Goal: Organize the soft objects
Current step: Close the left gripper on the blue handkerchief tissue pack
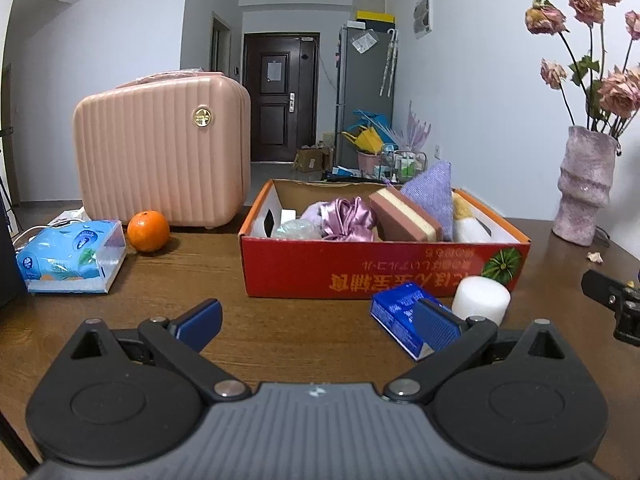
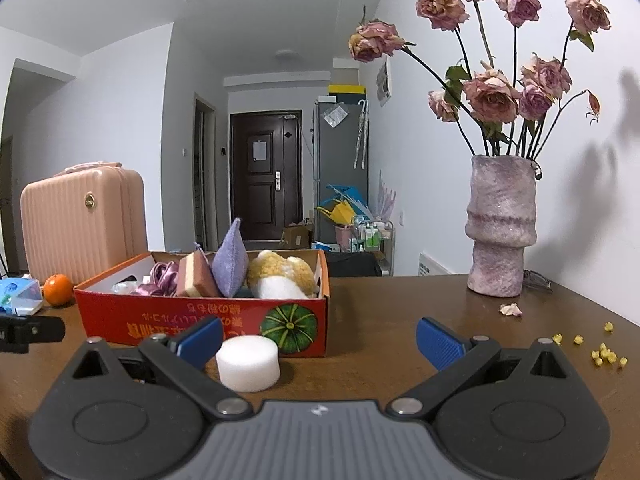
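Note:
A red cardboard box (image 1: pixel 360 266) (image 2: pixel 160 316) sits on the brown table and holds soft things: a purple satin cloth (image 1: pixel 348 216), a pink-and-cream sponge (image 1: pixel 404 214) (image 2: pixel 194 276), a lilac knitted pouch (image 1: pixel 432 192) (image 2: pixel 230 266) and a yellow-white plush (image 2: pixel 280 276). A white foam cylinder (image 1: pixel 480 298) (image 2: pixel 248 362) stands on the table in front of the box. A blue tissue pack (image 1: pixel 400 322) lies beside it. My left gripper (image 1: pixel 318 324) is open, low over the table, its right finger over the blue pack. My right gripper (image 2: pixel 320 340) is open, with the foam cylinder by its left finger.
A pink ribbed case (image 1: pixel 160 152) (image 2: pixel 80 224), an orange (image 1: pixel 148 230) (image 2: pixel 58 288) and a blue tissue box (image 1: pixel 72 256) stand to the left. A lilac vase of dried roses (image 2: pixel 500 224) (image 1: pixel 584 184) is on the right, with a fallen petal (image 2: pixel 511 309) and yellow crumbs (image 2: pixel 604 354).

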A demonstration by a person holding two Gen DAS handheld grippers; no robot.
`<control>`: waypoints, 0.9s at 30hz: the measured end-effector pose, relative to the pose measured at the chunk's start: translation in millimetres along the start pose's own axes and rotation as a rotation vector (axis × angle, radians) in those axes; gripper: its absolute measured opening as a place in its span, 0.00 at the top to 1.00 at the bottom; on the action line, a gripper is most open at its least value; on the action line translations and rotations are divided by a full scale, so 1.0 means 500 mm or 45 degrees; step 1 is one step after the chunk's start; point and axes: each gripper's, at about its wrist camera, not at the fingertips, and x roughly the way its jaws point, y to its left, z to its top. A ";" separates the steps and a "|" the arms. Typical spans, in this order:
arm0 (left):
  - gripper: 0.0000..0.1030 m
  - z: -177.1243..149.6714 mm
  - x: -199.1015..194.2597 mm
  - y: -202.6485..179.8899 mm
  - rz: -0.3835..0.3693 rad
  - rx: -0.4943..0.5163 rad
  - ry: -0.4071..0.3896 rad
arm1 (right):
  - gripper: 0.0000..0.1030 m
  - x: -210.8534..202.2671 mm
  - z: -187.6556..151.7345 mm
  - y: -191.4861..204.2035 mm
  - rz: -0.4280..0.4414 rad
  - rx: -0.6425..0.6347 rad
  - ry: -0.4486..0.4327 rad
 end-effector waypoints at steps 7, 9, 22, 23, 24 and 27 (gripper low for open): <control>0.00 -0.014 0.007 -0.012 -0.030 0.037 0.039 | 0.00 0.011 -0.003 -0.003 -0.013 0.013 0.029; 0.00 -0.016 0.014 -0.017 -0.048 0.044 0.060 | 0.00 0.013 -0.003 -0.005 -0.024 0.023 0.031; 0.00 -0.018 0.078 -0.085 -0.119 0.083 0.176 | 0.00 0.036 -0.002 -0.037 -0.128 0.097 0.074; 0.00 -0.017 0.083 -0.093 -0.117 0.087 0.181 | 0.00 0.039 -0.003 -0.040 -0.137 0.103 0.085; 0.00 -0.016 0.088 -0.102 -0.117 0.092 0.184 | 0.00 0.043 -0.003 -0.043 -0.148 0.111 0.097; 0.00 -0.015 0.103 -0.126 -0.113 0.099 0.193 | 0.00 0.052 -0.004 -0.057 -0.173 0.141 0.114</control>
